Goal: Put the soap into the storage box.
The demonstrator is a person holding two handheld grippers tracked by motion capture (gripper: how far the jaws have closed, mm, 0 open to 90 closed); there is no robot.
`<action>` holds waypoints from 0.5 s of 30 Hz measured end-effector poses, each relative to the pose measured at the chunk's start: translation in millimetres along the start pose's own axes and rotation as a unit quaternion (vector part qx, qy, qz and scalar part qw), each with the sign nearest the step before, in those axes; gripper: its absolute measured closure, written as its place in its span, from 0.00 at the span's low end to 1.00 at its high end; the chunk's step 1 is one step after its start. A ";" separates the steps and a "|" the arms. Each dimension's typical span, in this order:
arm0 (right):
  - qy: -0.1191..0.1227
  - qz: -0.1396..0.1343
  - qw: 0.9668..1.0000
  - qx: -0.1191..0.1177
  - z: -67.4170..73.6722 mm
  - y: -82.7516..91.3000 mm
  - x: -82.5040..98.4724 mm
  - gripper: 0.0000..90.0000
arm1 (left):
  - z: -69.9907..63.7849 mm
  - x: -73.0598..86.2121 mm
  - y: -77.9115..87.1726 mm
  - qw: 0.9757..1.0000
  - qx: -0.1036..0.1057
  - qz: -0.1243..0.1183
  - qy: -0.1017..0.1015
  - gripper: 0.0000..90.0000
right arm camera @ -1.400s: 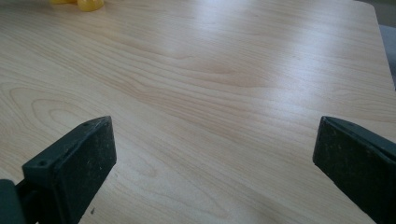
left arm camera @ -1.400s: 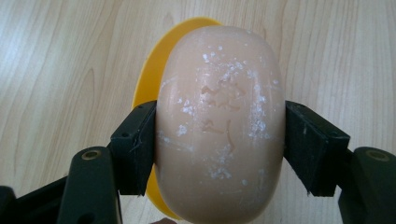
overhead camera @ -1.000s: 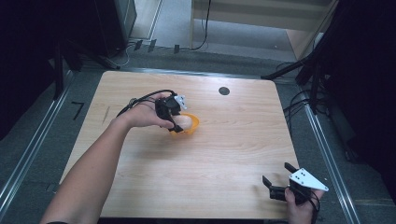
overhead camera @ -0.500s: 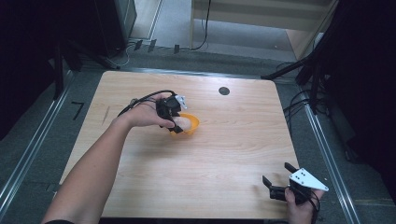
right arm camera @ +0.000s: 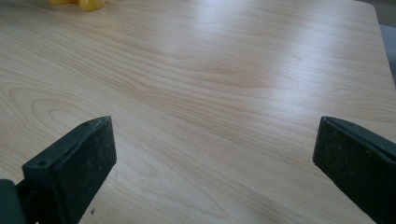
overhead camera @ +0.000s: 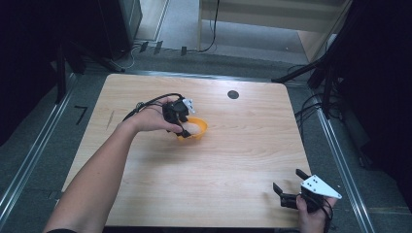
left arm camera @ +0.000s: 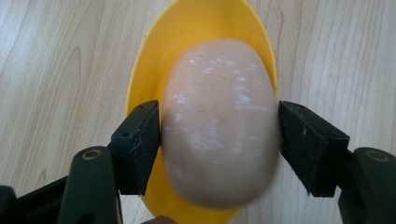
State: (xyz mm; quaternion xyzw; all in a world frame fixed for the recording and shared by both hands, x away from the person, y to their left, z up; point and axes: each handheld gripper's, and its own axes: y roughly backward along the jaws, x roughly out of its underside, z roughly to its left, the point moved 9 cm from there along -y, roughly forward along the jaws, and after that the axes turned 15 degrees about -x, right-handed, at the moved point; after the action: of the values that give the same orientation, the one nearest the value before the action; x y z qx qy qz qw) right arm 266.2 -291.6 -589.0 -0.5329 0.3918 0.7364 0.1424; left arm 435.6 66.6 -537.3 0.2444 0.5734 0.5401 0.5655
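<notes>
Item: pale egg (left arm camera: 218, 123), sitting in yellow bowl (left arm camera: 154, 60) on wooden table (overhead camera: 243, 145). My left gripper (left arm camera: 219, 140): jaws just closing, pads pressing egg both sides, above bowl. My right gripper (overhead camera: 287, 187): jaws wide apart, nothing held, well apart from bowl, near table's front corner.

The table (overhead camera: 204, 160) is evenly lit from above in the high view, while the surroundings toward nine and three o'clock are left dark. White glare specks are seen on the egg (left arm camera: 219, 121), whose lower edge is blurred.
</notes>
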 end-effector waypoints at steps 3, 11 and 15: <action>-0.001 0.000 1.000 0.000 0.2 -0.2 0.0 0.00 | -0.1 0.8 -0.4 1.000 -0.005 0.004 -0.005 0.39; 0.000 -0.001 1.000 0.000 0.1 0.0 -0.1 0.00 | 0.0 3.1 0.3 1.000 -0.006 -0.004 0.005 0.39; -0.001 0.000 1.000 0.000 0.3 -0.1 0.0 0.00 | 1.1 5.4 3.4 1.000 -0.004 -0.010 0.010 0.39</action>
State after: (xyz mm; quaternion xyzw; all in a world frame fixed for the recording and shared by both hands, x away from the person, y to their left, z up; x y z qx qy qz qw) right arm 266.1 -291.3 -589.0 -0.5321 0.3919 0.7369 0.1426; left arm 434.1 72.8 -536.1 0.2310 0.5792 0.5395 0.5658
